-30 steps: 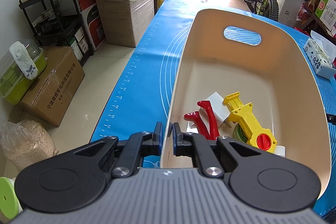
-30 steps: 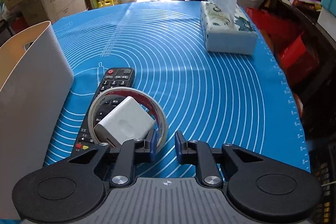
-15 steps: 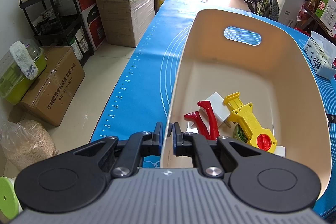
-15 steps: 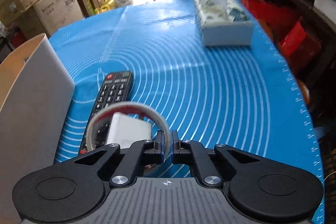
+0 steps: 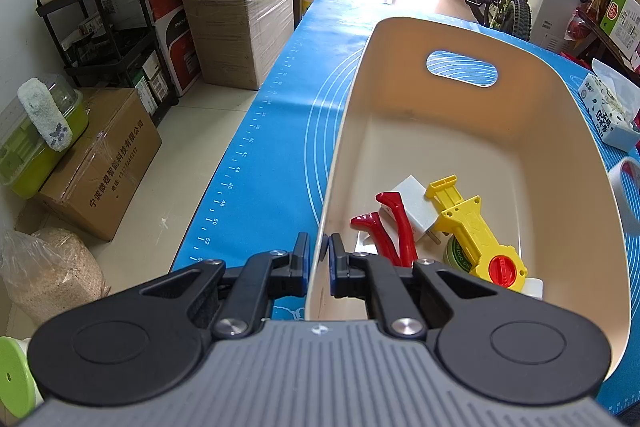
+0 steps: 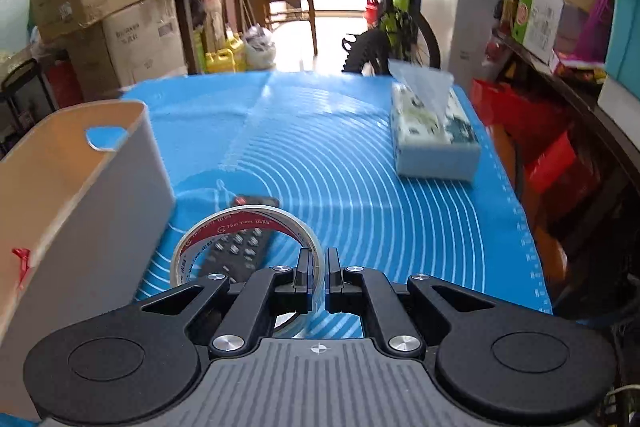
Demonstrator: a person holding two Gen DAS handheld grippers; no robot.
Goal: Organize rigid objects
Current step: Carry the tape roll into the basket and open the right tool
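Lifted off the remote (image 6: pixel 240 247) since a second ago, the tape (image 6: pixel 244 239) is now hanging clear of the surface (image 6: pixel 360 187), its rim pinched in the closed right claw (image 6: pixel 318 275). Beside it, the left claw (image 5: pixel 319 259) is clamping the bin (image 5: pixel 460 131) wall, and the bin is holding red pliers (image 5: pixel 390 227), a white plug (image 5: pixel 416 207), a yellow tool (image 5: pixel 476 235) and a green roll (image 5: pixel 460 253).
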